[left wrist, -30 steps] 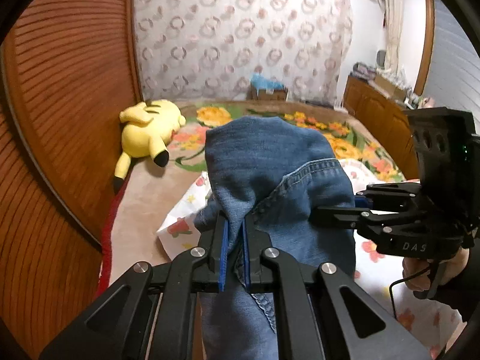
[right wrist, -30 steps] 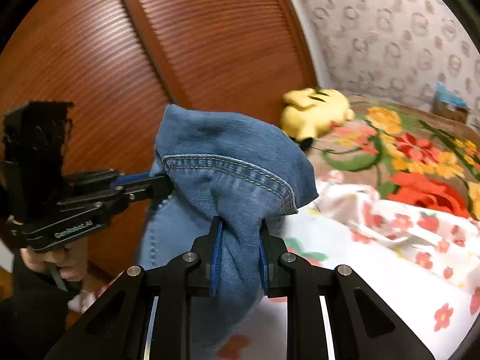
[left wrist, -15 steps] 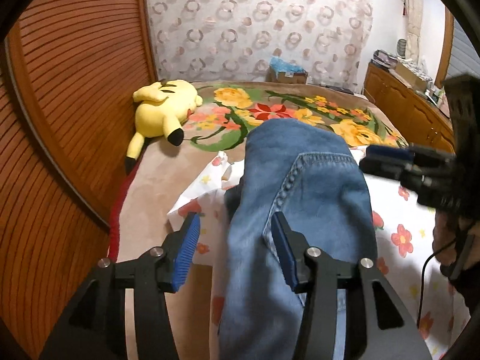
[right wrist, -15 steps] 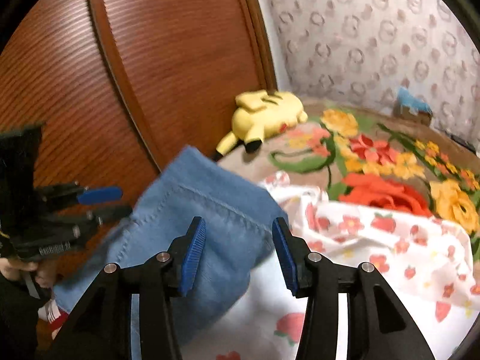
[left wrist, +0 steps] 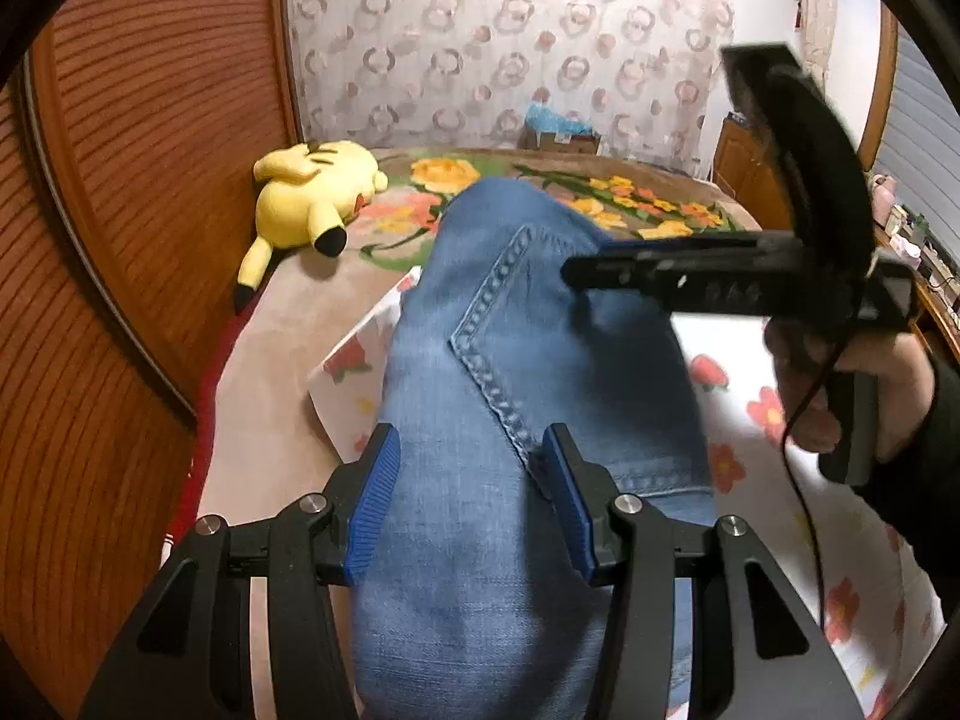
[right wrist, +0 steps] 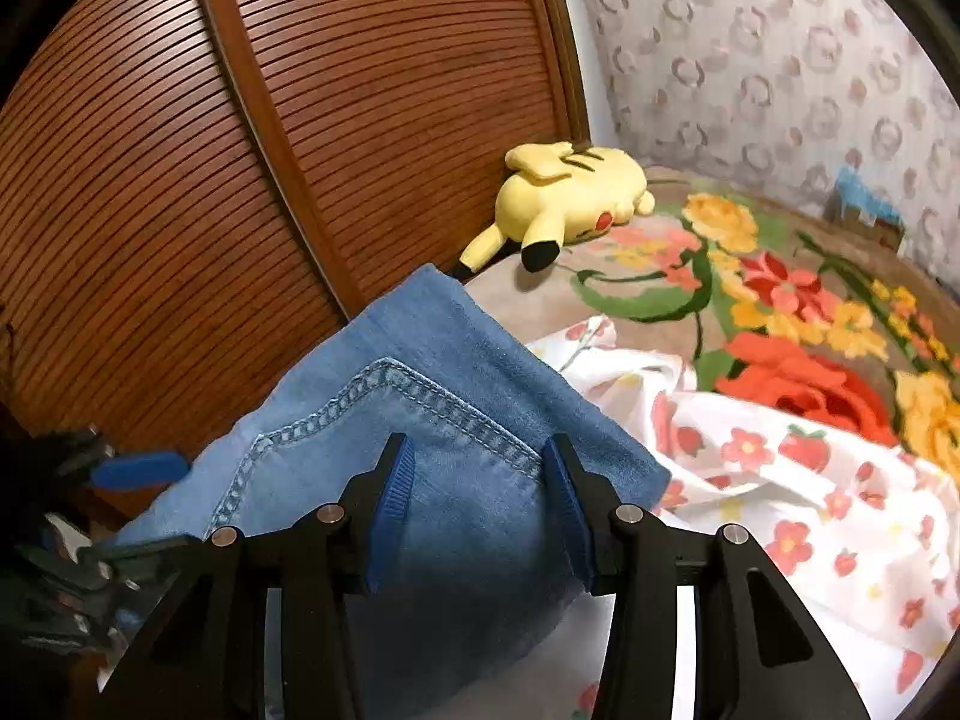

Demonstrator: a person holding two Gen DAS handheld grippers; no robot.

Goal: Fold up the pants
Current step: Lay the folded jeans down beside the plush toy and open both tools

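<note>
The blue denim pants (left wrist: 528,372) lie folded on the bed — stitched pocket seam facing up, fabric smooth.

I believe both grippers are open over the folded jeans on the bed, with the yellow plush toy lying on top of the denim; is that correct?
Not quite. Both the left gripper and right gripper are open over the folded jeans, but the yellow plush toy does not lie on the denim. The left wrist view shows it apart, on the floral blanket beside the slatted wooden doors.

right gripper (right wrist: 477,507) open over folded jeans (right wrist: 384,450); yellow plush (right wrist: 570,192) beyond; floral sheet (right wrist: 780,480) right
</note>
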